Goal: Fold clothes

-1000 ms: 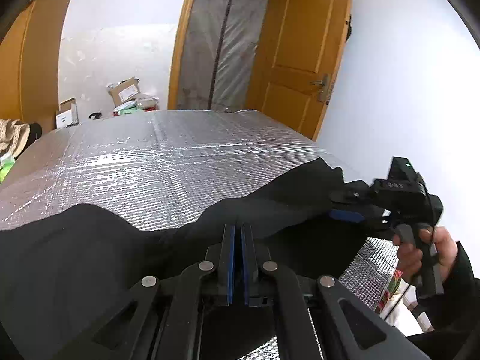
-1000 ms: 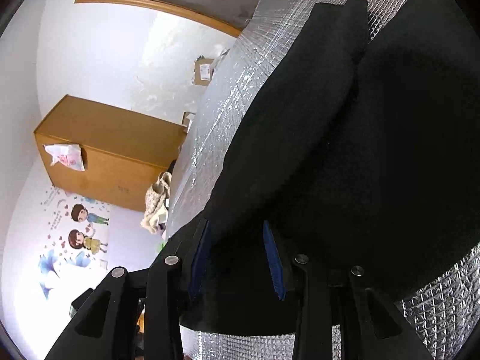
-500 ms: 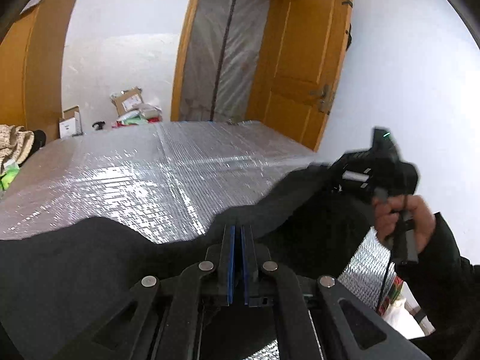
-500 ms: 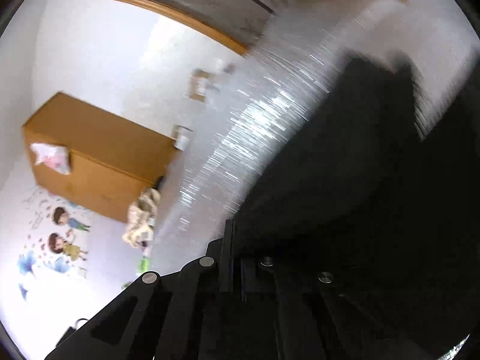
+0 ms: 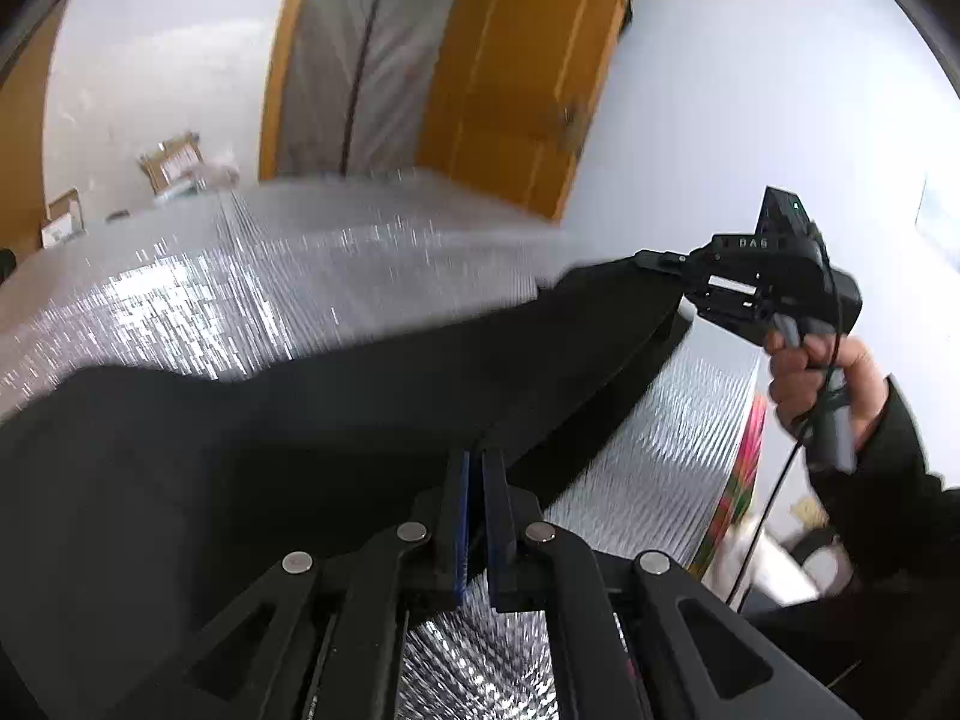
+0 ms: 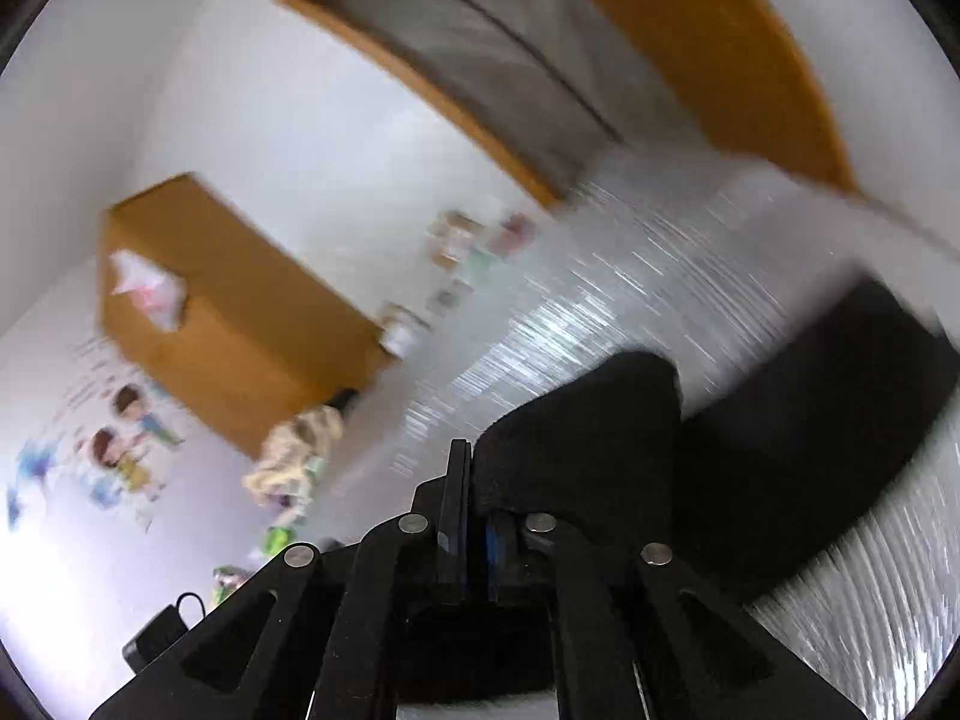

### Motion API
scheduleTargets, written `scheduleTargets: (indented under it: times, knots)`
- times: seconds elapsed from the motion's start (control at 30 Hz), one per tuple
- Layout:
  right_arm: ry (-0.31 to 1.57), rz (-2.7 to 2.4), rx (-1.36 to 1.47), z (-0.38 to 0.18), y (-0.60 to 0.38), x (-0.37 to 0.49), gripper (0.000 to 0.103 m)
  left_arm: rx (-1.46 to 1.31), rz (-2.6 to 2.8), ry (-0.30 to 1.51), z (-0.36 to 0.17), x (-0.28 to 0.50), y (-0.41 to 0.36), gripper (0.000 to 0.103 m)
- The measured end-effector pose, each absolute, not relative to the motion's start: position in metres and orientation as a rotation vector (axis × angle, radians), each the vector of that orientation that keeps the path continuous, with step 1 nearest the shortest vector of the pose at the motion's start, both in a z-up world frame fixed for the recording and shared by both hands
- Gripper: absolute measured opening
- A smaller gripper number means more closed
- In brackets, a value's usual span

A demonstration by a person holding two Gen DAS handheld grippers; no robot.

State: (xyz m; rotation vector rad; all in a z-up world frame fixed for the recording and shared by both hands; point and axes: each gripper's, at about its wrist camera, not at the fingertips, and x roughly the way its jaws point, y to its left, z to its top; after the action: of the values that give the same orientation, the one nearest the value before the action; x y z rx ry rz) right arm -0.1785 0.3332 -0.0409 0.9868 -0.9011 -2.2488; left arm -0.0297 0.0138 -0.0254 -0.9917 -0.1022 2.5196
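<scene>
A black garment [image 5: 252, 456] of plain, matte cloth is lying spread over the silver quilted foil surface [image 5: 198, 294], covering its near part. One edge is being lifted off the surface and is stretching taut in a straight, rising line toward the right. In the right wrist view the black garment [image 6: 600, 438] is bunching into a raised fold.

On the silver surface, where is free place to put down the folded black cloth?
The silver surface is bare between the black cloth and the far edge by the door. Another bare strip lies at the near right corner. The near side is crowded: the cloth and both tools, left and right.
</scene>
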Motion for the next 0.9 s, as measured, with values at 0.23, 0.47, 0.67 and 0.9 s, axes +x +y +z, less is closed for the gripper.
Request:
scheduleTargets:
  times: [0.23,0.47,0.67,0.9]
  knots:
    - [-0.970,-2.277,1.063,-0.068,0.364,-0.171,0.004,-1.013,2.495,-0.100,-0.027,-0.027,0.016,0.004]
    - [-0.879,-2.337,1.109,-0.066,0.348,-0.177,0.004,-1.082,2.450,-0.085,-0.045,-0.026,0.020,0.005]
    - [-0.931,-2.327,1.225,-0.089,0.361,-0.174,0.007,-1.032,2.418,-0.088,-0.030,-0.022,0.021,0.005]
    - [-0.877,-2.472,1.119,-0.061,0.370,-0.166,0.014,-0.947,2.563,-0.190,-0.014,-0.022,-0.007,0.008]
